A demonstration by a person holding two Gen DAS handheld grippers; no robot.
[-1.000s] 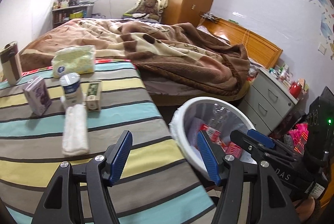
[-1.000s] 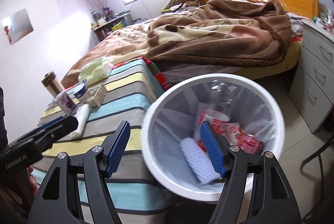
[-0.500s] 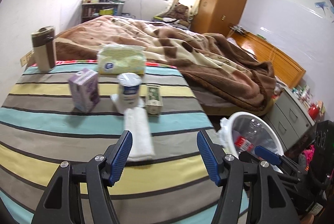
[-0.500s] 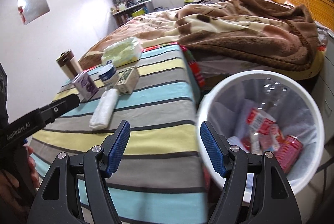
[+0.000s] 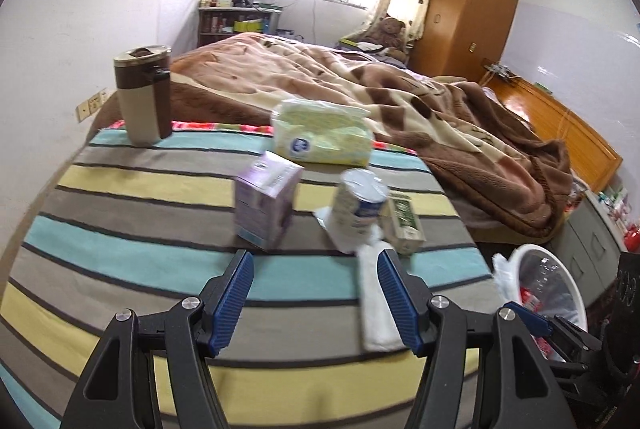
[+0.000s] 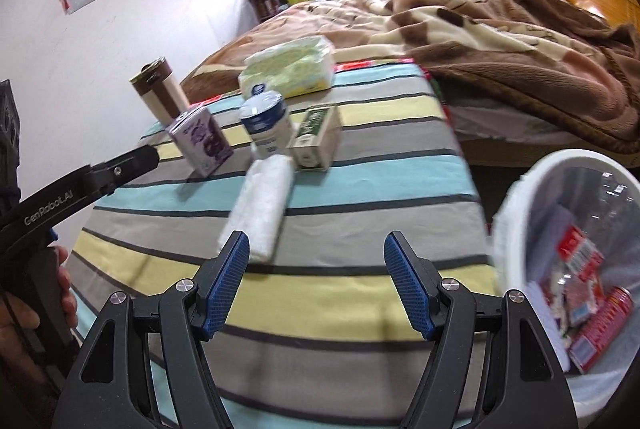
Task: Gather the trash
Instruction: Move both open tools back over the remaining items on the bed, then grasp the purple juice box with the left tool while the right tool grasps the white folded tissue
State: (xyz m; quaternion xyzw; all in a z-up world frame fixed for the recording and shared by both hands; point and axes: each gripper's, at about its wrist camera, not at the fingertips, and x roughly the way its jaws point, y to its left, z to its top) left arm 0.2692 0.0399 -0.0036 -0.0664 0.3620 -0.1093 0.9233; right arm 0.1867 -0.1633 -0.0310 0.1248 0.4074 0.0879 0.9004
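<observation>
Trash bin (image 6: 516,229) stands beside the striped table (image 5: 120,269), wrappers inside; our left gripper (image 5: 316,293) and right gripper (image 6: 318,283) hover spread, empty, near the white roll (image 6: 260,209).

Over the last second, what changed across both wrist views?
Both grippers swung away from the white bin toward the striped table. The right gripper was over the bin mouth and now faces the folded white cloth; the left gripper now faces the purple carton. Both stayed open and empty. The table items and the bin's contents did not move.
</observation>
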